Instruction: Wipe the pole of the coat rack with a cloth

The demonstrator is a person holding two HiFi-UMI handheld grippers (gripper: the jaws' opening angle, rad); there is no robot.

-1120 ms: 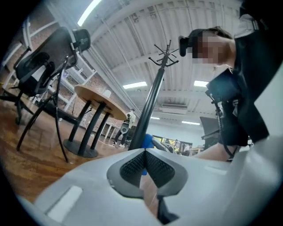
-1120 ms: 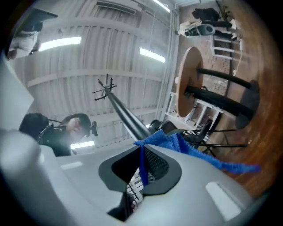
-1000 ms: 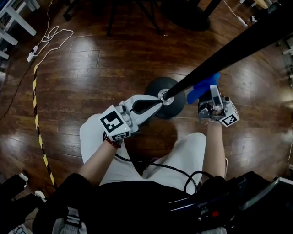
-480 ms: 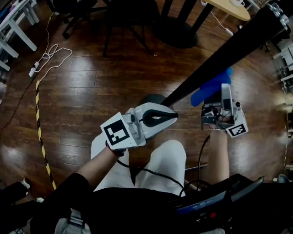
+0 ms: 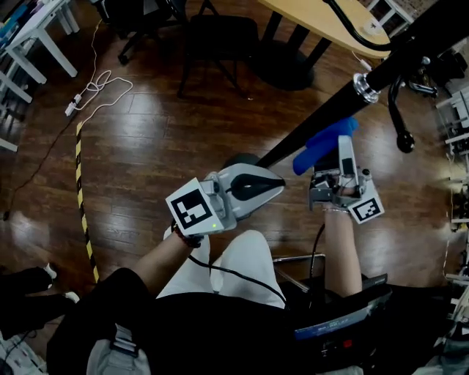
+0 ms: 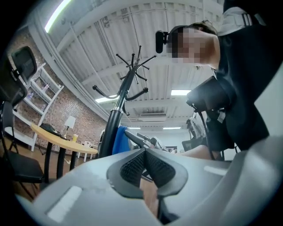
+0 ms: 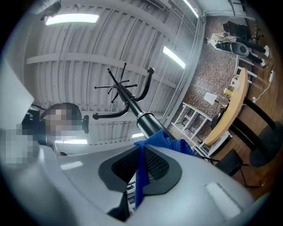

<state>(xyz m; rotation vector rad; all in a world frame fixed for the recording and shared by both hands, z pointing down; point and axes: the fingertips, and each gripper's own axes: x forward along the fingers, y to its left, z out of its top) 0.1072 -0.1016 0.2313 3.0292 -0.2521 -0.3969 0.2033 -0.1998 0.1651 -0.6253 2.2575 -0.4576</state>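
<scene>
Spreading under everything is a dark, glossy wooden plank floor (image 5: 183, 124), and slanting across the head view is the tall black metal pole of the coat rack (image 5: 315, 128), which runs from its round dark base (image 5: 240, 158) just beyond the person's knees up to a silver collar (image 5: 364, 86) and curved black hooks (image 5: 397, 110). Beyond the pole stand a round light-wood table (image 5: 322, 22) and a black chair (image 5: 220, 36). The white left gripper (image 5: 277, 185) hovers near the pole's lower part without touching it; in its own view its ribbed black pads (image 6: 132, 165) meet with nothing between them. The white right gripper (image 5: 342, 145) sits just beside the pole, its jaws pinched together on a bright blue cloth (image 5: 321, 143), whose bunched free part lies against the pole's side. From the right gripper view the cloth (image 7: 166, 141) bulges past the pads and touches the pole (image 7: 146, 119). A yellow-and-black striped floor tape (image 5: 82, 212) curves along the left, with a loose white cable (image 5: 99, 84) beyond it.
</scene>
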